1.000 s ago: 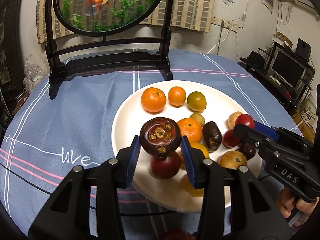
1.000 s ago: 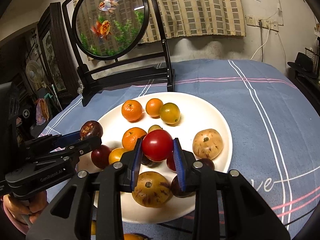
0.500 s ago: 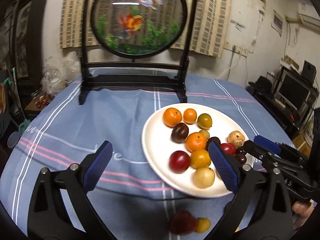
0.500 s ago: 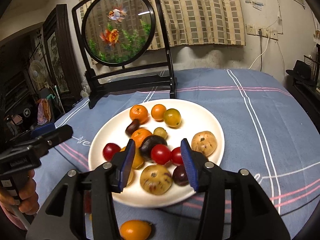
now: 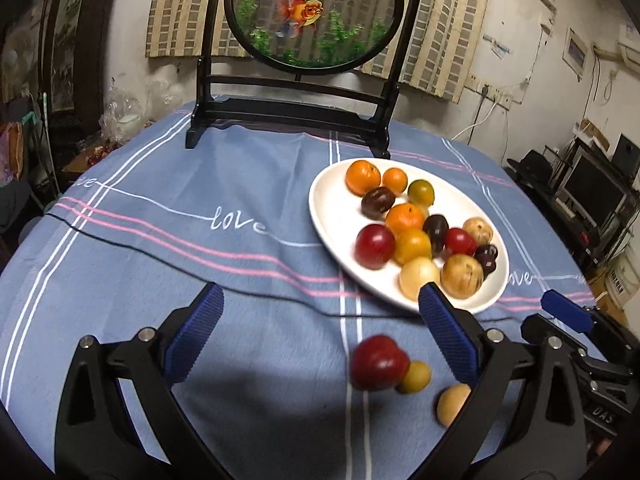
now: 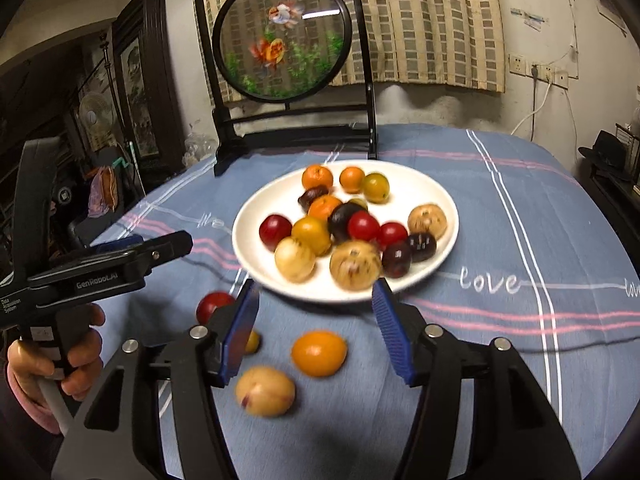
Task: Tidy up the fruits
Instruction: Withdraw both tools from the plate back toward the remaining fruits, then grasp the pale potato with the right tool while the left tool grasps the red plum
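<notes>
Blue-clothed surface (image 5: 160, 248); plate (image 5: 332, 216) mostly loaded, four fruits loose. Left gripper (image 5: 320, 336) fingers wide, empty; right gripper (image 6: 316, 328) fingers opening, empty. Next, likely: close on the orange fruit (image 6: 319, 353).

A plate (image 6: 436, 196) of fruits (image 6: 352, 228) sits on the tablecloth (image 6: 520, 216); roughly 4 loose fruits (image 6: 319, 353) lie at its 6 o'clock, a framed screen (image 6: 282, 36) at 12.

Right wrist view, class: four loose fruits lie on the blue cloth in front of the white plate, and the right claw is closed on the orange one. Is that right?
Not quite. The right claw holds nothing: in the right wrist view its jaws are opening and the round orange fruit lies free on the blue striped tablecloth between them. The rest stands: four loose fruits lie in front of the round white plate.
</notes>
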`<state>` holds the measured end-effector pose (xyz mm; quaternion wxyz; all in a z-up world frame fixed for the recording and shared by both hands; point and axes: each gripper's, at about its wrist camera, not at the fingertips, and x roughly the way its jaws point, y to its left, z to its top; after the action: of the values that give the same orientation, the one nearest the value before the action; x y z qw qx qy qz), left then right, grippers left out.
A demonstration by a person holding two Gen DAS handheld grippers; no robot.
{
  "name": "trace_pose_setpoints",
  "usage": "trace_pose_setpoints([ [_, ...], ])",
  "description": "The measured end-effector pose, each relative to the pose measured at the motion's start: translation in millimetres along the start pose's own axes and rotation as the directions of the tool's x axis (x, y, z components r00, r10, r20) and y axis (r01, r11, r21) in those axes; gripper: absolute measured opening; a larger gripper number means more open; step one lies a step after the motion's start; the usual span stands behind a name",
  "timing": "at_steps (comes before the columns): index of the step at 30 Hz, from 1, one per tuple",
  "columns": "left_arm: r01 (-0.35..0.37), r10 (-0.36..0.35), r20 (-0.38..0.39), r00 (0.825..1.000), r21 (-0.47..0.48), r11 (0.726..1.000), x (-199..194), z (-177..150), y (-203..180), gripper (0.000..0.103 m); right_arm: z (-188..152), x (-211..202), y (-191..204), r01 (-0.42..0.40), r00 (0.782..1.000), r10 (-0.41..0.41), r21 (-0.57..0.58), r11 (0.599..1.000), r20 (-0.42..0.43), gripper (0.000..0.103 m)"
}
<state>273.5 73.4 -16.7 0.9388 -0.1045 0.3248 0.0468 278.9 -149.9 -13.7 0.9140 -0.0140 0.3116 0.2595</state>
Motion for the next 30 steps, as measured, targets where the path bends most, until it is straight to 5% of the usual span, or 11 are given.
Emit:
trace_pose_setpoints([
  [6,-0.064,0.064,0.015,0.998,-0.030,0.997,-8.9,-7.3,11.7,0.100,-16.7,0.2,10.6,-0.018,0.994,0.021,0.029,0.999,-0.108,0.060],
  [15,-0.065,0.065,-0.005,0.998,-0.082,0.994,-5.8,-2.1,21.4,0.100,-30.4,16.7,17.9,-0.010,0.972,0.011,0.008,1.000,-0.237,0.060],
  [30,-0.052,0.049,-0.030,0.998,-0.093,0.994,-3.5,-2.7,23.2,0.100,-45.1,28.8,44.2,-0.035,0.960,-0.001,-0.127,0.991,-0.279,0.060],
])
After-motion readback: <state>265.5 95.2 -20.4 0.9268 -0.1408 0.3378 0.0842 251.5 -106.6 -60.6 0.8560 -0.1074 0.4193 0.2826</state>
